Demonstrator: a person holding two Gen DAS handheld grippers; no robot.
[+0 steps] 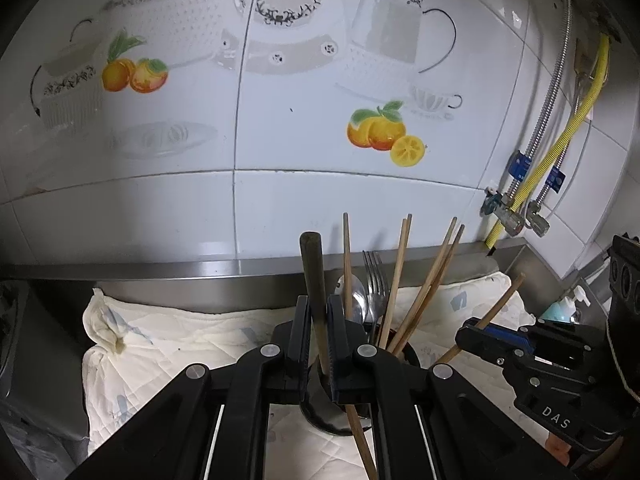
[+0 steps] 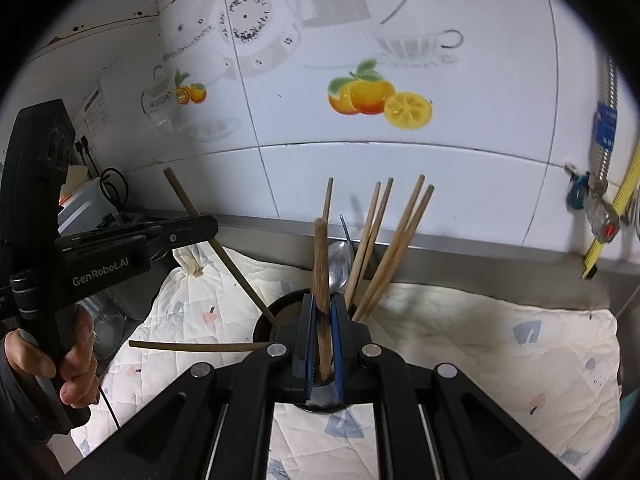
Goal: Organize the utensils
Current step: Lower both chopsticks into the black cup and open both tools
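Your two wrist cameras look along their fingers, close above the same cup (image 1: pixel 404 354) (image 2: pixel 280 312), facing the tiled wall (image 1: pixel 280 140) (image 2: pixel 440 160).

White glossy wall tiles (image 1: pixel 320 200) ahead of the fingers, printed with oranges (image 1: pixel 384 132), a plate and cups. Grey grout lines. Stainless steel ledge (image 1: pixel 160 270) runs along the wall foot. Quilted cream cloth (image 2: pixel 500 340) spread over the counter beneath the fingers. Right of the fingers: yellow hose (image 1: pixel 560 144), braided metal hose (image 1: pixel 554 92), valves (image 1: pixel 516 216). Light glares off the tiles.
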